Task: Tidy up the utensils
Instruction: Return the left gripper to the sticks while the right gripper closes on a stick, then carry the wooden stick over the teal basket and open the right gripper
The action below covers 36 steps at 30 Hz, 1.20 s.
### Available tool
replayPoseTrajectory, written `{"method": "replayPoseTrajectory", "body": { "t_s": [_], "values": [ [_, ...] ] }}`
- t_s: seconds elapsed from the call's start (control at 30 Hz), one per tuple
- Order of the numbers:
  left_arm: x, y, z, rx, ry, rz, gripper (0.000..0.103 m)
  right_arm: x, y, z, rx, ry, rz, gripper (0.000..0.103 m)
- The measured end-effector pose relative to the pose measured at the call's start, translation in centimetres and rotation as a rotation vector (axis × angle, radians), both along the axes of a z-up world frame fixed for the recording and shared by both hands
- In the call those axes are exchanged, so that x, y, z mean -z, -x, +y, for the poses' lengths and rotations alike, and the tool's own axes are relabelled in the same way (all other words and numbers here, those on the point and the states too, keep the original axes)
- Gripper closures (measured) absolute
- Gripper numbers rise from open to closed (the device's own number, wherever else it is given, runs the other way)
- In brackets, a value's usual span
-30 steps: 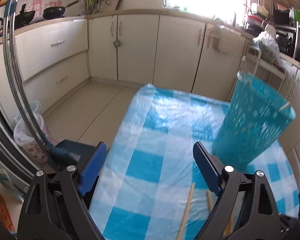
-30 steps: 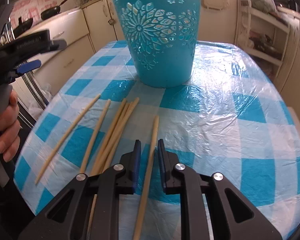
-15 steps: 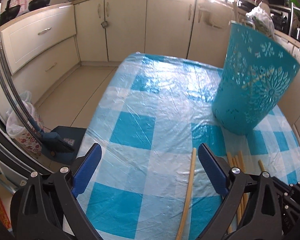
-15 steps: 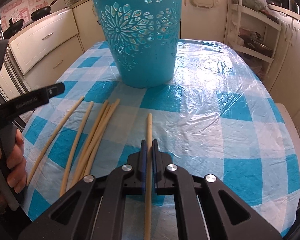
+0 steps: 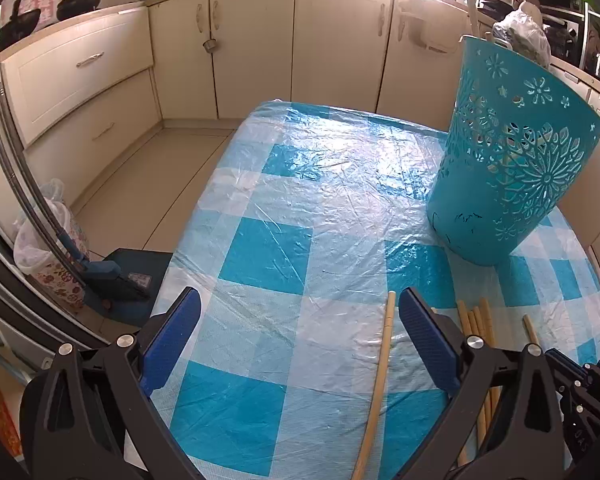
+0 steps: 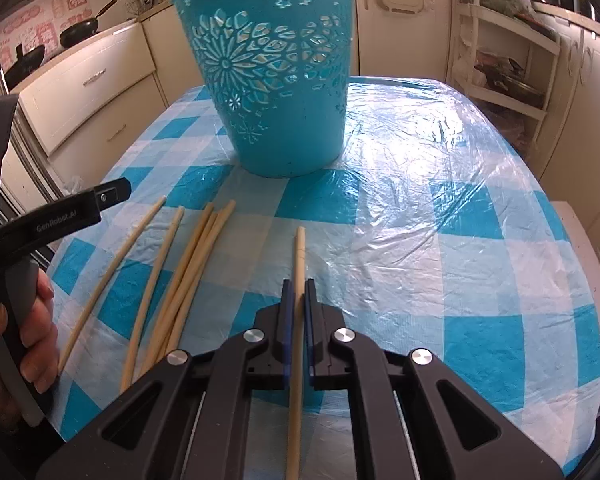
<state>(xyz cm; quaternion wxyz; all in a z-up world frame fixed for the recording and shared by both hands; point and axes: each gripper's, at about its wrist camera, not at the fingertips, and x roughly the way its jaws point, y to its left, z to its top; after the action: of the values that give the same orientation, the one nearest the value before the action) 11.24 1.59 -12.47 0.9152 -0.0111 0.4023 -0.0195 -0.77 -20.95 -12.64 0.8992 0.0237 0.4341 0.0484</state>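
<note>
A teal cut-out basket (image 6: 276,80) stands upright on the blue-checked table (image 6: 440,208); in the left wrist view the basket (image 5: 512,168) is far right. Several pale wooden chopsticks (image 6: 188,268) lie loose in front of it. My right gripper (image 6: 299,286) is shut on a single chopstick (image 6: 299,248) that points toward the basket. My left gripper (image 5: 300,308) is wide open just above the table, with the leftmost chopstick (image 5: 382,364) lying between its jaws near the right finger, untouched. A hand (image 6: 24,336) holds the left gripper's handle.
The table's left edge (image 5: 188,232) drops to a tiled floor with a dustpan (image 5: 116,276) and a flowered bag (image 5: 48,256). Cream cabinets (image 5: 340,44) line the back. A white shelf rack (image 6: 508,68) stands beyond the table's far right.
The right gripper's jaws closed on the single chopstick. The left gripper sank and tipped toward the table, so the leftmost chopstick now lies between its open jaws.
</note>
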Motion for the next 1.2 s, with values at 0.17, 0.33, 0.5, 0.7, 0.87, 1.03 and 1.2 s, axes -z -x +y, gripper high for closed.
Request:
{"method": "replayPoseTrajectory", "body": {
  "t_s": [0.17,0.33,0.5,0.7,0.87,1.03,1.2],
  "values": [
    [0.2,-0.2,-0.2,0.004,-0.006,0.011,0.008,0.0,0.0,-0.2,0.007,-0.011,-0.006,0.097],
    [0.3,-0.3,-0.1,0.005,0.006,0.021,0.008,0.0,0.1,-1.4,0.041,-0.092,-0.005,0.097],
    [0.4,-0.3,0.0,0.004,0.015,0.024,0.008,-1.4,0.7,-1.8,0.036,-0.164,-0.062,0.097],
    [0.6,-0.5,0.0,0.006,0.017,0.032,0.008,-4.0,1.7,-1.7,0.013,-0.226,-0.169,0.097],
    [0.7,-0.6,-0.1,0.008,0.011,0.036,0.008,-6.1,2.2,-2.2,0.012,-0.285,-0.227,0.097],
    [0.7,-0.5,-0.4,0.008,0.005,0.038,0.008,-9.6,1.8,-2.9,0.003,-0.336,-0.309,0.097],
    [0.7,-0.5,-0.6,0.012,0.0,0.04,0.008,-14.3,0.6,-3.0,-0.01,-0.374,-0.442,0.097]
  ]
}}
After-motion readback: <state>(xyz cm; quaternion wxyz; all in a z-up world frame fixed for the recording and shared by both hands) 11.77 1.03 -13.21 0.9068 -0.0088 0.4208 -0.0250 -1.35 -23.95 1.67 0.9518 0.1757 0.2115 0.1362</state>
